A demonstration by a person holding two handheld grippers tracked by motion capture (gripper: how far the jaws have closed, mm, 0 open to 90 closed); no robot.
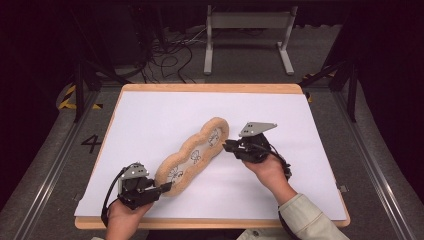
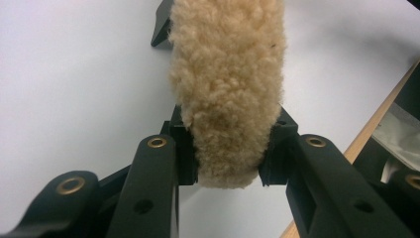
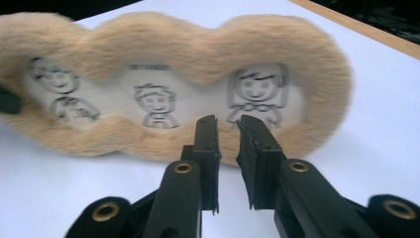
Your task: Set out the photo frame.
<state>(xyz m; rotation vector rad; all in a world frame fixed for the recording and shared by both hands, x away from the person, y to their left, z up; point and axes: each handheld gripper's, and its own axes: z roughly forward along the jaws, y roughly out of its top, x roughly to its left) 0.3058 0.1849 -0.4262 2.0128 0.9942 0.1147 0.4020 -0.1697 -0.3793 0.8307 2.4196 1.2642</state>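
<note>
While the left gripper [image 1: 167, 187] was clamped on the near end of the fuzzy tan picture frame [image 1: 195, 154], the right gripper [image 1: 226, 145] sat at the frame's far end with nothing between its jaws. In the left gripper view the plush rim [image 2: 228, 94] ran straight up from between the two black pads [image 2: 185, 156], which pressed into the pile from either side — a firm grasp on the frame's edge. Beyond that grip the frame stretched away over the white sheet [image 1: 150, 120], and a dark tip, possibly the other gripper's jaw, showed beside the rim far off, though the view was too cropped to be sure.

In the right gripper view the jaws stood a narrow gap apart, released, with their tips just in front of the frame's lower rim [image 3: 163, 148] and not pressing on it. Ahead of them lay the frame's long three-lobed shape, somewhat blurred, with three cartoon figures [image 3: 257, 94] drawn on its pale inner panel — one in each lobe. The lobe nearest those jaws held the figure with dark hair and a bow.

From the high view the frame lay diagonally between the two grippers on the white sheet, which covered the wooden table [image 1: 210, 88]. A person's hand [image 1: 270, 172] in a pale sleeve [image 1: 305, 215] held the right gripper.
</note>
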